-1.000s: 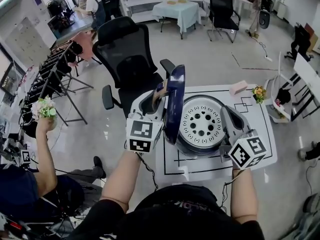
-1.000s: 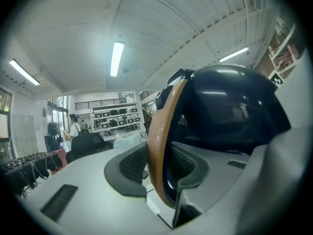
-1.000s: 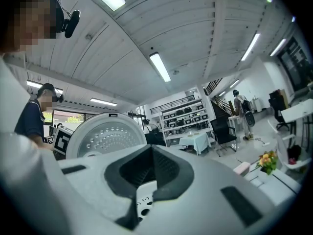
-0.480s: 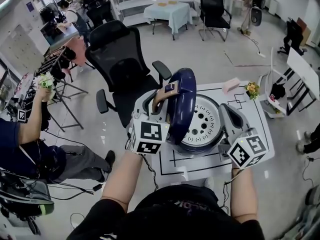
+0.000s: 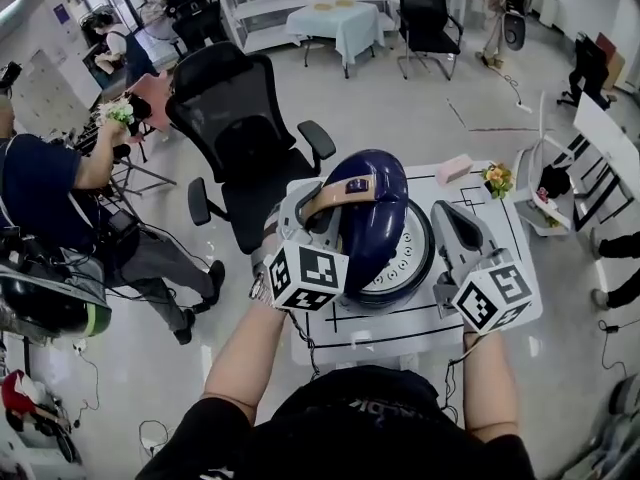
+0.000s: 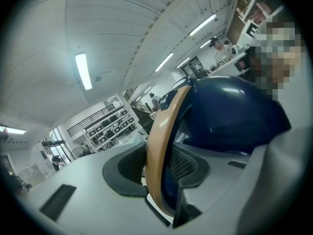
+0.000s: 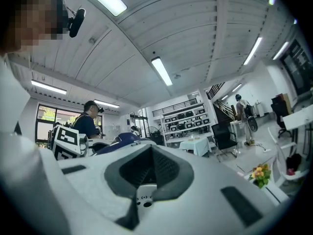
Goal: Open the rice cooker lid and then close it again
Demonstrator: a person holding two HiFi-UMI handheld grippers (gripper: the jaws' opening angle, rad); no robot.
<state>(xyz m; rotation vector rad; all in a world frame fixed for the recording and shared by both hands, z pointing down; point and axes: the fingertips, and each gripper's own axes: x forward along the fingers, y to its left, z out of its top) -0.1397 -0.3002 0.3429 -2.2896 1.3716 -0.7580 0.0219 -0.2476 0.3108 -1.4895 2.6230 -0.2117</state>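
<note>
The white table [image 5: 395,330] in front of you was marked with black lines, and a black office chair [image 5: 240,118] stood just behind its far left corner. The cooker [image 5: 418,253] sat near the middle of the table, with a white perforated plate showing inside its open right side. Its dark blue lid [image 5: 375,213] was neither fully up nor down: it stood tilted over the cooker's left half, dome turned up towards you.

Your left gripper [image 5: 312,206] reached in from the left, and its fingers were clamped on the lid's tan handle [image 5: 335,196]. The left gripper view showed that handle [image 6: 159,146] running up between the two dark pads, with the lid [image 6: 230,116] bulging to the right.

Your right gripper [image 5: 447,218] hung just beside the cooker's right side. Its fingers [image 7: 166,175] were together with nothing between them.

A pink box [image 5: 453,168] and a small bunch of flowers [image 5: 493,179] lay near the table's far right edge.
</note>
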